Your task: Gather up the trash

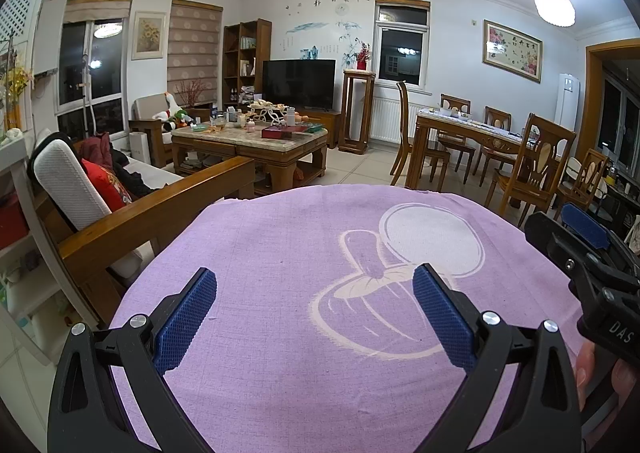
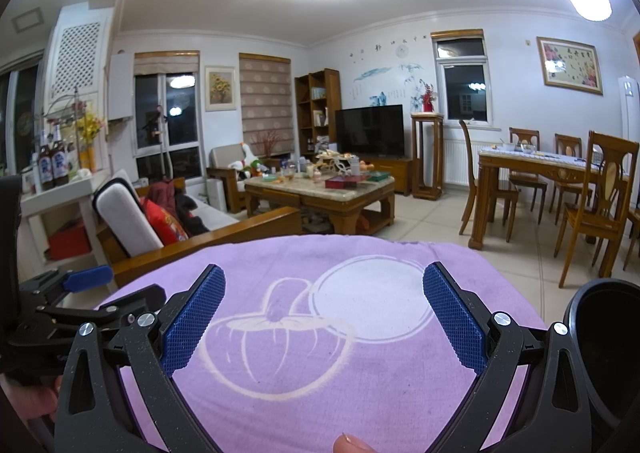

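A purple cloth [image 1: 280,293] with a white print covers a surface right under both grippers. In the left wrist view my left gripper [image 1: 316,280] hovers open above the cloth, nothing between its blue pads [image 1: 186,317]. The right gripper [image 1: 584,231] shows at that view's right edge. In the right wrist view my right gripper [image 2: 325,277] is open and empty over the same cloth [image 2: 320,373], with the left gripper [image 2: 86,277] at the left edge. No loose item lies on the cloth. A cluttered coffee table [image 2: 320,193] stands farther off.
A wooden sofa [image 1: 160,209] with a red cushion sits to the left. Dining table [image 2: 532,173] and chairs stand right, TV [image 2: 370,129] at the back. A black round container [image 2: 604,337] is at my right. A fingertip [image 2: 352,443] shows at the bottom edge.
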Tool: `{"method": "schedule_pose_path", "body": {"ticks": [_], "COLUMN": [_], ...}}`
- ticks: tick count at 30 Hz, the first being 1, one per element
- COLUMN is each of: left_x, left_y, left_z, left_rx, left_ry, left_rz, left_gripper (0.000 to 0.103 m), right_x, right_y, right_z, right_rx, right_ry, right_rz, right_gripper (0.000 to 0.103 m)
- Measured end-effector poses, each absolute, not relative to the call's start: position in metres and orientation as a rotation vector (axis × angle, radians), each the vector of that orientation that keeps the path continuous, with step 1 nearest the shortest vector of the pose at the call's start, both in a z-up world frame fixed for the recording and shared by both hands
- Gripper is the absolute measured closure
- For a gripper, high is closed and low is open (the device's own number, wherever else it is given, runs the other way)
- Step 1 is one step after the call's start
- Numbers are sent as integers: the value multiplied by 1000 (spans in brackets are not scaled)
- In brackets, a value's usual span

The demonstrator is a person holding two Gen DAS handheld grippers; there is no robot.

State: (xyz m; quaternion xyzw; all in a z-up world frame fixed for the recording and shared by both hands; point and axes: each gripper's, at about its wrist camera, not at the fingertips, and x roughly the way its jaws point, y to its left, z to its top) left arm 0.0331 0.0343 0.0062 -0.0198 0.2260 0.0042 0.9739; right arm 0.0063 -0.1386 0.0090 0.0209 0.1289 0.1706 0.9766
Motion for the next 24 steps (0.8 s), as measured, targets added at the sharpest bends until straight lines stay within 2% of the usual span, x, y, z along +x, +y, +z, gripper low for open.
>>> {"method": "schedule_pose_path", "body": {"ticks": [24], "left_x": [40], "left_y": [44], "left_z": [10], "left_rx": [-47], "left_ry": [472], "left_rz": [9], "left_gripper": [5], "right_x": [6], "right_y": [-138], "right_z": [9], "right_rx": [44], "right_ry": [261], "right_rz": [344], "right_gripper": [5]}}
